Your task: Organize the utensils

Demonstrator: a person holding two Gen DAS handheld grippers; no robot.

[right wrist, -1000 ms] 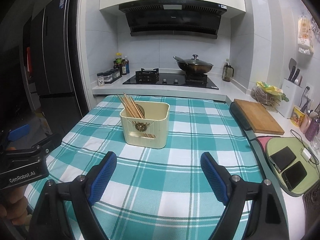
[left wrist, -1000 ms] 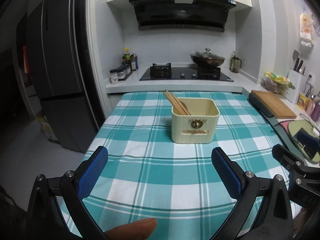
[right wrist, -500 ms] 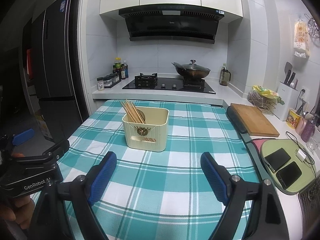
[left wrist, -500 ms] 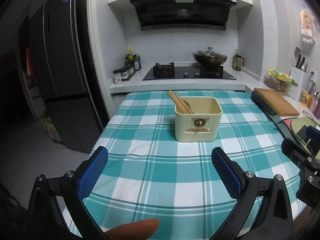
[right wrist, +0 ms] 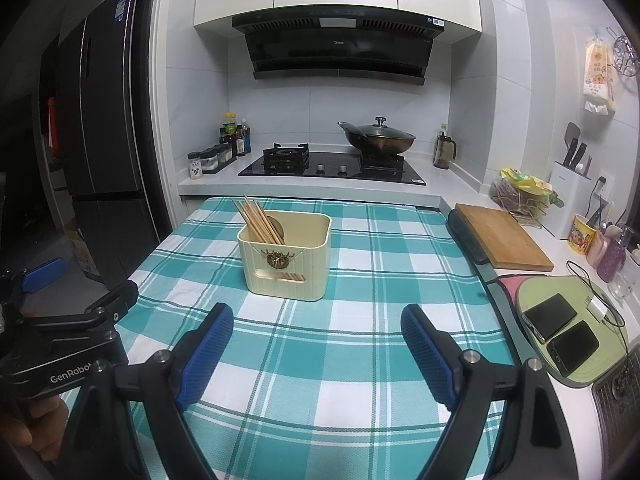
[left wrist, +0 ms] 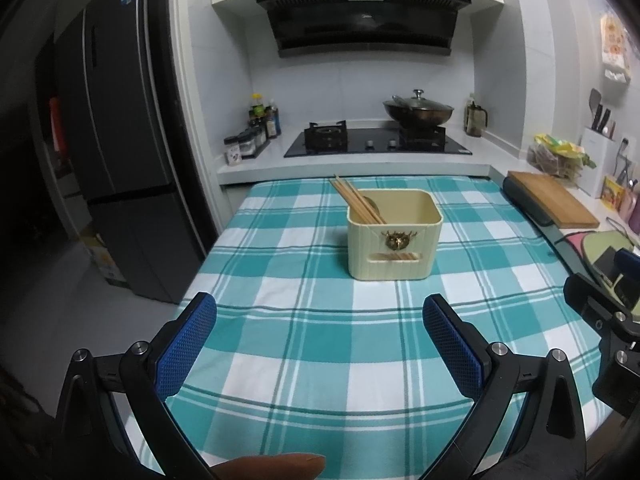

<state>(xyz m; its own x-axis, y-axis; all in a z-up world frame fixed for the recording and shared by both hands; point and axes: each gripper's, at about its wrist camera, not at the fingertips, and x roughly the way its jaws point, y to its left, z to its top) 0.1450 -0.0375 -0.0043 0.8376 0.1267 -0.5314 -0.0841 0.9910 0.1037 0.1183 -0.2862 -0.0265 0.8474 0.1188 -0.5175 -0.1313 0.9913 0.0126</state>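
Since the earlier frames I have drawn both tools back and raised them a little: the cream ribbed plastic utensil box (left wrist: 394, 236) now sits smaller and higher in each view, and more of the range hood and upper cabinets shows at the top. My left gripper (left wrist: 320, 320) fills the bottom of its view with blue-padded fingers (left wrist: 186, 346) spread wide apart and nothing between them. My right gripper (right wrist: 317, 330) stands the same way at the bottom of its view, its blue pads (right wrist: 426, 354) well apart and holding nothing. Each tool appears in the other's view: the right one at the right edge of the left view, the left one at the lower left of the right view.

The utensil box stands upright on the teal-and-white checked tablecloth (left wrist: 304, 364), at centre frame in the left view and slightly left of centre in the right view, well apart from both grippers. A bundle of light wooden chopsticks (right wrist: 259, 220) leans in its left rear corner, tips pointing toward the upper left, with a round wooden spoon bowl (right wrist: 276, 224) just behind them.

At the right of the right view, a wooden cutting board (right wrist: 502, 236) lies on the counter; nearer, two black phones (right wrist: 562, 330) rest on a pale green mat (right wrist: 538, 286).
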